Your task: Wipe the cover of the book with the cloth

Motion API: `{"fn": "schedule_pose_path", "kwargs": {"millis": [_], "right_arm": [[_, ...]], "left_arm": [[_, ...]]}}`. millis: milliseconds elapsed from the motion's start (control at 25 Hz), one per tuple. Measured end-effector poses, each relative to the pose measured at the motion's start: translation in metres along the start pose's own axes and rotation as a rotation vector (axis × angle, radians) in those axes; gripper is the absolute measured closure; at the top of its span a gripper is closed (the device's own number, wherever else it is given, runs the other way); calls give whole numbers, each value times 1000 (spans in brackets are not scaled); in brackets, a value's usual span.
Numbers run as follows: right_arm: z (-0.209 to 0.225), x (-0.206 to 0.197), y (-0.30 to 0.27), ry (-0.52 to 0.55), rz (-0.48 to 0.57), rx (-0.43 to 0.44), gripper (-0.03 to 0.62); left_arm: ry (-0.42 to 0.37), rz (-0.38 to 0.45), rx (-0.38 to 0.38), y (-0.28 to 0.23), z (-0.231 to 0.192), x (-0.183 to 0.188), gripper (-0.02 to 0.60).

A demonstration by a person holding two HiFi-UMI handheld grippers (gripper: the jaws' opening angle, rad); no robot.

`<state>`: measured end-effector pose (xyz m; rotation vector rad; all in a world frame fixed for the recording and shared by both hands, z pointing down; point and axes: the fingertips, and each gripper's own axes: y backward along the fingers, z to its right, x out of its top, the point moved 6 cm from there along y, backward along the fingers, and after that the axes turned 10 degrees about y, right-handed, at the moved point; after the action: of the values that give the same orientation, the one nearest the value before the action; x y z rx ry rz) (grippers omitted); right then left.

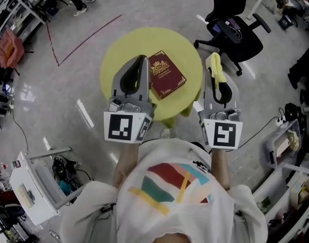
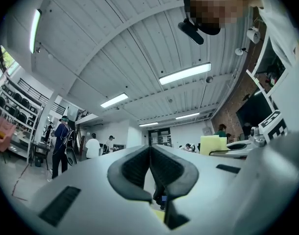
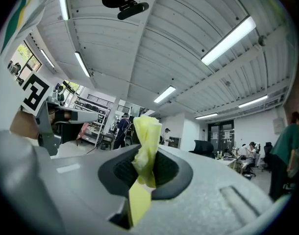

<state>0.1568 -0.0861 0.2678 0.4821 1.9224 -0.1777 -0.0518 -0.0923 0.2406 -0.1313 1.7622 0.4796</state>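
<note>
Both tools at the near side of the work area, before contact with the book.

My left tool (image 2: 150, 150) has its two dark pads pressed together with nothing between them. It is above the left half of the round yellow-green surface (image 1: 125, 43), just left of the book; whether it rests on the surface I cannot tell.

My right tool (image 3: 148, 166) is clamped on the soft, crumpled yellow cloth (image 3: 147, 130). A bunched end stands out beyond the pads and a flat strip trails back behind them. This tool is at the right edge of the surface, apart from the book.

The dark red hardcover book with a gold emblem on its cover (image 1: 165, 74) lies flat and closed, turned at an angle, right of the centre of the surface. Neither tool touches it.

Risks, as I judge them:
- The book is unrestrained. A sideways stroke of the cloth may push or spin it toward the right edge, because nothing pins it.
- Only a small tuft of cloth projects. If I press down steeply, the hard pads rather than the cloth may meet the cover.
- The cloth is pinched along a narrow fold, so drag against the cover may pull it out.
</note>
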Motion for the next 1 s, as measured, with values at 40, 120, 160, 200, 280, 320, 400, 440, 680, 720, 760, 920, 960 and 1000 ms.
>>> {"fn": "schedule_pose_path", "kwargs": {"millis": [40,120,160,200,280,320,400,440,680,720,760,920,960,1000], "right_arm": [[-3,-1,-3,0,-7,2,566],[-10,0,-11,-5,-18,6,566],[-14,1,-14,-9,-23,8,566],[-17,1,-18,-11,-27,12,566],[-23,-1,-26,-9,-35,25,565],[-25,-2,-29,-10,-35,32,565],[-26,-4,-34,-4,-36,44,565],[-26,-5,-36,0,-36,49,566],[-11,-11,-54,-22,-19,85,565],[-8,-12,-57,-24,-13,93,565],[-5,-13,-60,-25,-7,104,565],[0,-18,-72,-36,7,148,565],[2,-19,-73,-40,11,155,565],[4,-20,-75,-43,14,162,565]], "left_arm": [[8,-2,0,-1,-5,-1,563],[23,-4,2,0,-16,0,563],[27,-3,6,0,-21,0,563],[27,-2,11,1,-26,0,563],[24,-1,27,3,-35,-2,563],[28,-3,33,3,-39,-4,563],[42,-16,45,1,-45,-11,563],[45,-21,53,-1,-48,-13,563],[29,-16,112,-17,-50,-13,563],[24,-15,120,-19,-48,-12,563],[17,-15,130,-21,-47,-12,563],[3,-44,169,-31,-44,-17,561],[8,-53,177,-34,-43,-20,561],[16,-64,184,-36,-42,-23,561]]}}
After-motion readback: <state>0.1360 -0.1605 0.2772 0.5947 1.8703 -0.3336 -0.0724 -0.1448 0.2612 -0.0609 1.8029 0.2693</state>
